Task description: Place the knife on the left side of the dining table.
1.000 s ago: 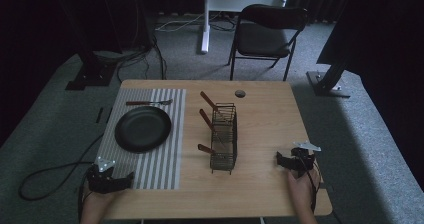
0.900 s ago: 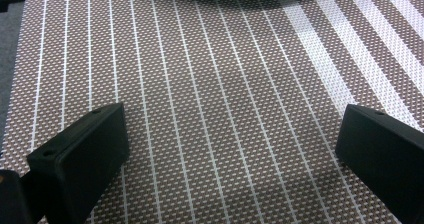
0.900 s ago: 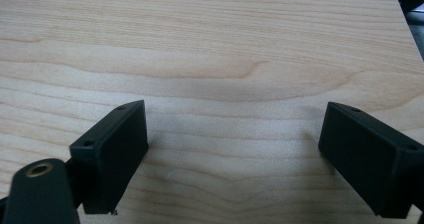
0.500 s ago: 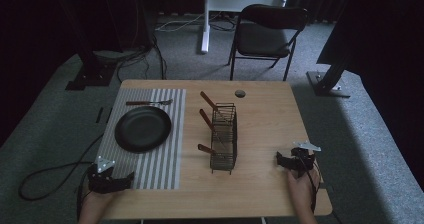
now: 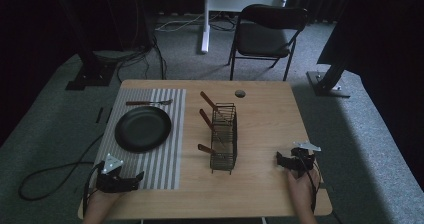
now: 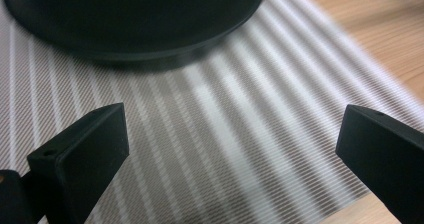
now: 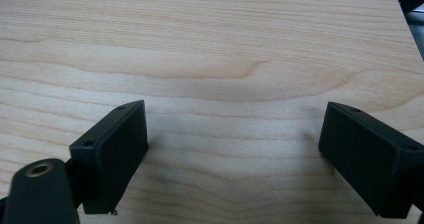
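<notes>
A black plate (image 5: pixel 143 128) lies on a grey striped placemat (image 5: pixel 162 159) on the left half of the wooden table (image 5: pixel 260 119). A fork with a brown handle (image 5: pixel 148 102) lies on the mat behind the plate. A black wire rack (image 5: pixel 224 137) stands mid-table with three brown-handled utensils (image 5: pixel 208 101) sticking out to its left. My left gripper (image 5: pixel 134 178) rests open on the mat's near corner; its view shows the plate's rim (image 6: pixel 150 49) just ahead. My right gripper (image 5: pixel 279 160) rests open on bare wood (image 7: pixel 210 69) at the near right, nothing between its jaws.
A small dark round object (image 5: pixel 240 93) lies near the table's far edge. A black chair (image 5: pixel 266 34) and a white stand base (image 5: pixel 205 29) are behind the table. Cables (image 5: pixel 50 174) trail on the grey floor at left.
</notes>
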